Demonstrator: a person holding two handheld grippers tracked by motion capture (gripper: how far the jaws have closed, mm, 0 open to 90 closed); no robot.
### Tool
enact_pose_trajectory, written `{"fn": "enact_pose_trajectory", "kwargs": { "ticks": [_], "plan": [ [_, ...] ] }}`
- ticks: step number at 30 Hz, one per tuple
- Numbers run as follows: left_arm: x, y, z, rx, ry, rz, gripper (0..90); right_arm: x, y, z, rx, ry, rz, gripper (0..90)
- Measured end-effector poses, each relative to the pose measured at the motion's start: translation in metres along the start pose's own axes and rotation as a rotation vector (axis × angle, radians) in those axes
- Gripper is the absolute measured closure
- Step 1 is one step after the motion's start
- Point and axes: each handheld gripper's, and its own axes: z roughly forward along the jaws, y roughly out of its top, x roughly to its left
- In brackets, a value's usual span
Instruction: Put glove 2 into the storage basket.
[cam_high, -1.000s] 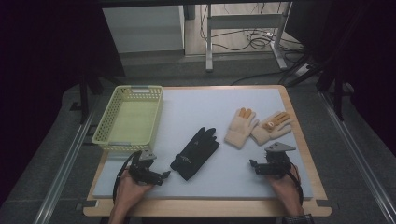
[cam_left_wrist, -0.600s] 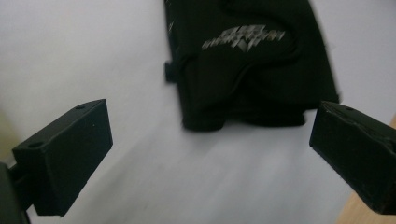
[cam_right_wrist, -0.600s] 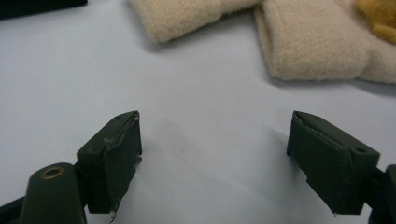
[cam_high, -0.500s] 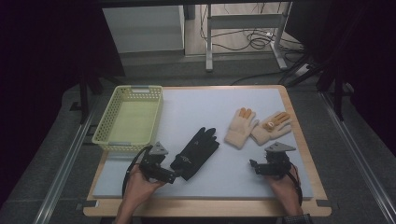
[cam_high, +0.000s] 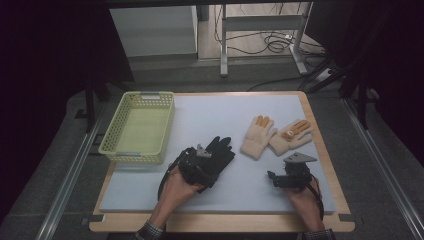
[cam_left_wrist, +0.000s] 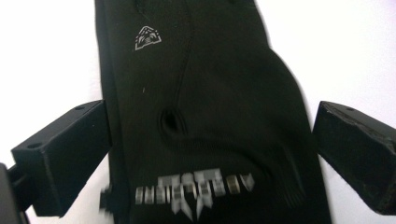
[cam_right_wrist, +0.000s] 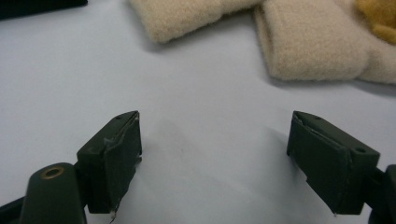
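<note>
My left hand-held gripper (cam_high: 210, 162) sits over the cuff end of the black glove (cam_high: 220, 152), jaws spread wide, one on each side of it, not yet closed on the fabric. In the left gripper view the black glove (cam_left_wrist: 205, 116) lies flat between the jaws: matte black, small grey triangular logo (cam_left_wrist: 148, 37) ahead, grey lettering (cam_left_wrist: 194, 189) at the near end, too blurred to read. A small pucker or hole (cam_left_wrist: 170, 122) mid-palm; can't tell which. Fingers are cut off at the top edge.

My right hand-held gripper (cam_high: 280, 179) rests on the white mat (cam_high: 225, 112), jaws wide apart, holding nothing. Just ahead of it, two cream gloves (cam_high: 275, 137) with orange fingertips lie side by side, touching. In the right gripper view only their cuffs (cam_right_wrist: 261, 32) show.

Yellow basket (cam_high: 137, 127) is ahead-left of my left gripper, near the desk (cam_high: 330, 170) left edge. Bare mat between my two grippers and beyond the gloves.
</note>
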Motion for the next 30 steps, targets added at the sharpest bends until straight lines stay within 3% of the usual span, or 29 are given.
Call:
{"fn": "enact_pose_trajectory", "kwargs": {
  "ticks": [2,4,6,8,9,12,15,16,20,22,24,30],
  "plan": [
    [0.005,0.002,0.007,0.014,-0.003,-0.010,0.0,0.000,0.000,0.000,0.000,0.000,0.000,17.7],
    [0.009,0.000,0.013,0.049,0.026,-0.005,0.0,0.000,0.000,0.000,0.000,0.000,0.000,17.6],
    [0.012,-0.003,0.017,0.045,-0.014,-0.031,0.0,0.000,0.000,0.000,0.000,0.000,0.000,17.6],
    [0.012,-0.004,0.017,0.040,-0.027,-0.027,0.0,0.000,0.000,0.000,0.000,0.000,0.000,17.6],
    [0.007,-0.004,0.017,0.049,-0.010,0.001,0.0,0.000,0.000,0.000,0.000,0.000,0.000,17.6],
    [0.007,-0.003,0.015,0.056,-0.018,0.003,3.7,0.000,0.000,0.000,0.000,0.000,0.000,17.6],
    [0.006,-0.003,0.010,0.049,-0.018,0.014,15.8,0.000,0.000,0.000,0.000,-0.001,0.000,17.6],
    [0.005,-0.003,0.009,0.043,-0.012,0.021,28.0,0.000,0.000,0.000,0.000,-0.001,0.000,17.6],
    [0.001,-0.005,0.005,0.006,0.013,0.029,55.7,0.000,0.000,0.000,0.000,-0.001,0.001,17.6],
    [0.000,-0.006,0.003,-0.002,0.007,0.030,64.2,0.000,0.000,0.000,0.000,-0.002,-0.001,17.6],
    [0.001,-0.006,0.002,-0.010,0.001,0.034,67.7,0.000,0.000,0.000,0.000,-0.001,0.000,17.7],
    [0.010,-0.001,-0.004,-0.025,-0.016,-0.010,69.2,0.000,0.000,0.000,0.000,-0.002,-0.001,17.7]
  ]
}}
